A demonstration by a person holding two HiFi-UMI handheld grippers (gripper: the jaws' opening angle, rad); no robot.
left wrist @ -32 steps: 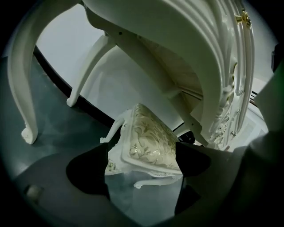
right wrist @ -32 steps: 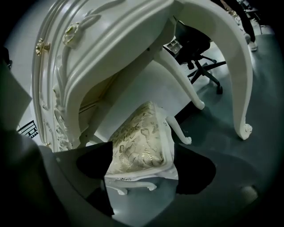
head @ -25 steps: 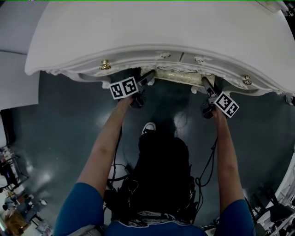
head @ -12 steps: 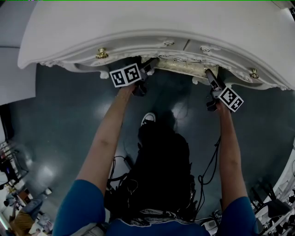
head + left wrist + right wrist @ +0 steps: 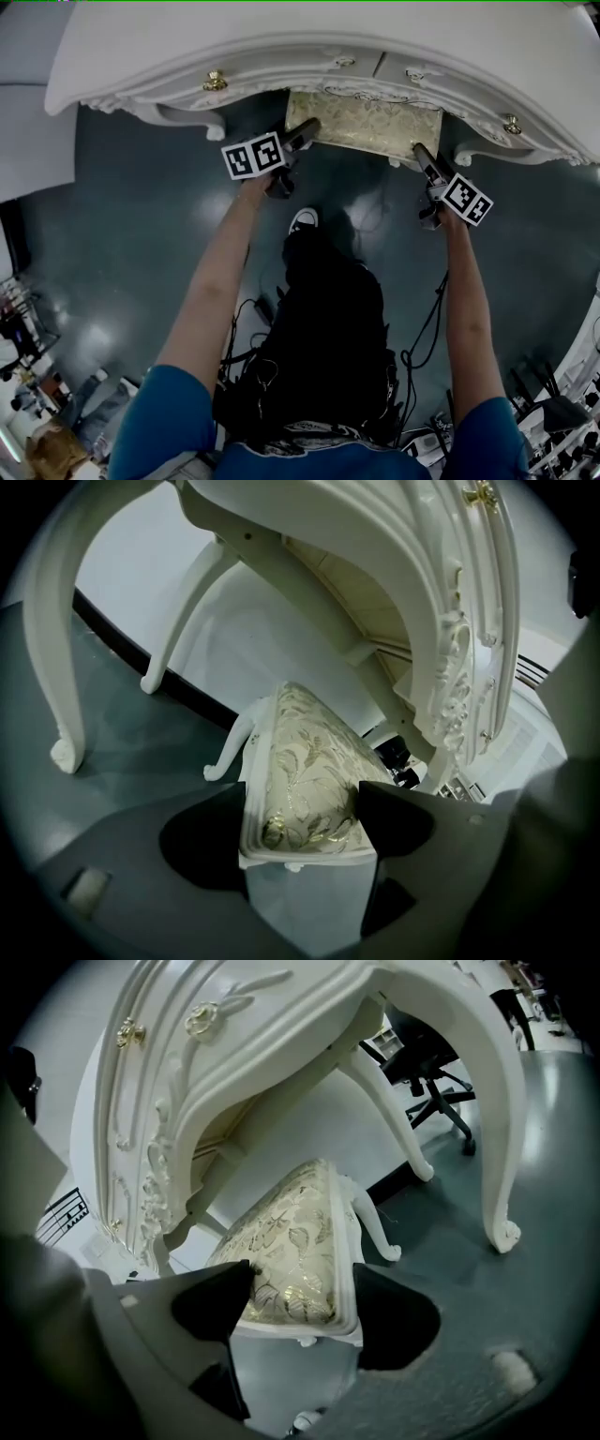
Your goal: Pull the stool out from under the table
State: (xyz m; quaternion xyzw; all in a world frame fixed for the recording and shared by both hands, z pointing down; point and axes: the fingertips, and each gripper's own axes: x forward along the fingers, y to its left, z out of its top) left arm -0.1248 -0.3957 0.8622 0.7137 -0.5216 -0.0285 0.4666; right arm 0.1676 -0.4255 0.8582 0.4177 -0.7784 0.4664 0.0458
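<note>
A white carved table (image 5: pixel 281 47) is seen across the top of the head view, above a dark floor (image 5: pixel 131 225). At the left, a brass knob (image 5: pixel 216 81) is set in the table's front. Just right of it, the left gripper (image 5: pixel 309 126) is held out with its tips at the near left corner of the stool (image 5: pixel 364 122). In the left gripper view that corner is caught between the jaws: one is laid against the white seat rim, the other against the patterned cushion. These jaws have just been closing and are kept fairly wide by the seat's thickness. The stool is placed between the two grippers, with its gold cushion partly out from under the table's edge and its far part covered by the table. At its near right corner the right gripper (image 5: pixel 419 150) is clamped in the same way, with cushion and rim pinched between jaws that have likewise just been closing. Further right, a second knob (image 5: pixel 511 125) is fixed to the table's front.
</note>
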